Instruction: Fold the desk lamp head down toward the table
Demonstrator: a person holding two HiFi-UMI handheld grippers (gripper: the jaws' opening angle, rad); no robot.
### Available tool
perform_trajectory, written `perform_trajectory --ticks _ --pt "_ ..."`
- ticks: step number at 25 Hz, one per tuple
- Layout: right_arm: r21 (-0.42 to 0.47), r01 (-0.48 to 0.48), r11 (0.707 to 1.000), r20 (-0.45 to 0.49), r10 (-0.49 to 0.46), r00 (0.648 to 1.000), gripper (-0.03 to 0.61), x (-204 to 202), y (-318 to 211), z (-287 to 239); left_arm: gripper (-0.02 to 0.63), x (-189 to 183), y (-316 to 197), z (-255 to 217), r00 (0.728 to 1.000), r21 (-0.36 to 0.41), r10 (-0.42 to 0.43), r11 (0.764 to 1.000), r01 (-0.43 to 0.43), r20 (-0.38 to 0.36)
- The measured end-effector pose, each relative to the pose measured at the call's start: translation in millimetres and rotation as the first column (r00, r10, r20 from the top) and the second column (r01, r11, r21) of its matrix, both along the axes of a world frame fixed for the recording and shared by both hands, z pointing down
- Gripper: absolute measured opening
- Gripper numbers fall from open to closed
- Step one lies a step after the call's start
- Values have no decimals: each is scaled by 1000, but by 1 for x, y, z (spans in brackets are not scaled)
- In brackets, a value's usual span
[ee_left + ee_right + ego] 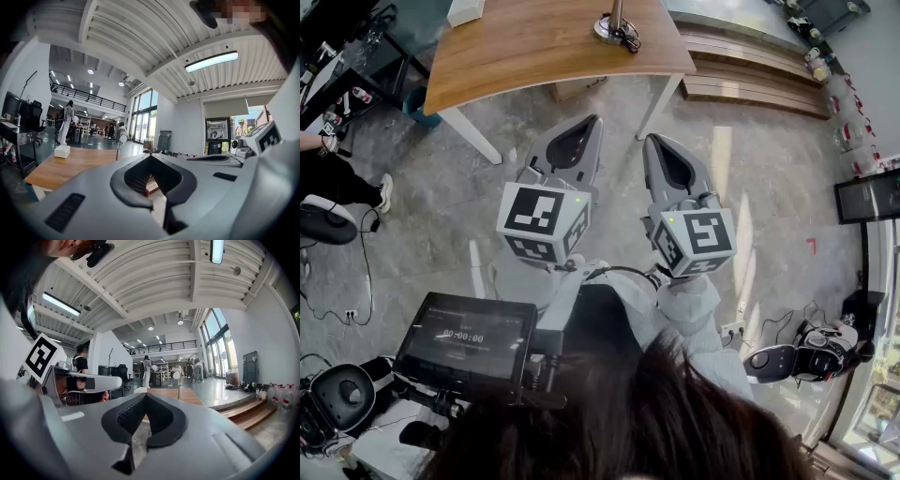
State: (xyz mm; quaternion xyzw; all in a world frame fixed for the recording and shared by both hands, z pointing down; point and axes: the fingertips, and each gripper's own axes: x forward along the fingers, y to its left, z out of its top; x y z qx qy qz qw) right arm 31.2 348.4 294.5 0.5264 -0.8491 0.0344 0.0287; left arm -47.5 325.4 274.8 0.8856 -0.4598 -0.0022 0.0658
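The left hand-held gripper (589,122) and right hand-held gripper (652,141), both clenched on nothing, hang level side by side over the floor (769,187) short of the table's (516,47) near edge, while the desk lamp (614,28) stands toward its right edge, well apart from both

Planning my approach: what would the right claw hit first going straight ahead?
Free over the floor, then probably the near edge of the wooden table; how high the right claw rides is unclear.

White box (465,11), wooden steps (752,80)
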Motion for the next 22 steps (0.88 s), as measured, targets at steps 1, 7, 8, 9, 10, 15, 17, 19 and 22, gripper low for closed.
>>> perform_trajectory --ticks 1,7,8,9,10,15,17,19,22 --pt "-1 1 1000 -2 -1 1000 0 0 0 1 3 0 0 1 1000 -1 2 1000 -2 0" --pt "4 -15 1000 17 15 1000 2 1 0 1 3 2 0 4 1000 -6 5 1000 -5 5" --pt "5 -15 1000 23 15 1000 2 2 0 1 3 2 0 4 1000 -7 3 1000 -3 6" --pt "4 -13 1000 27 13 1000 2 1 0 1 3 2 0 4 1000 -8 2 1000 -2 6" --pt "2 -13 1000 29 13 999 2 1 -1 1 3 1 -1 4 1000 -9 0 1000 0 6" --pt "-7 -7 1000 31 8 999 2 3 -2 3 3 2 -3 8 1000 -14 -11 1000 11 11" --pt "-10 -4 1000 30 4 1000 2 4 -3 5 3 1 -3 10 1000 -15 -20 1000 20 10" --pt "-12 -1 1000 26 1 1000 2 5 -4 5 3 -2 -5 10 999 -14 -32 999 32 9" --pt "-20 5 1000 18 -5 1000 2 5 -4 7 3 -4 -7 11 999 -19 -43 999 43 9"
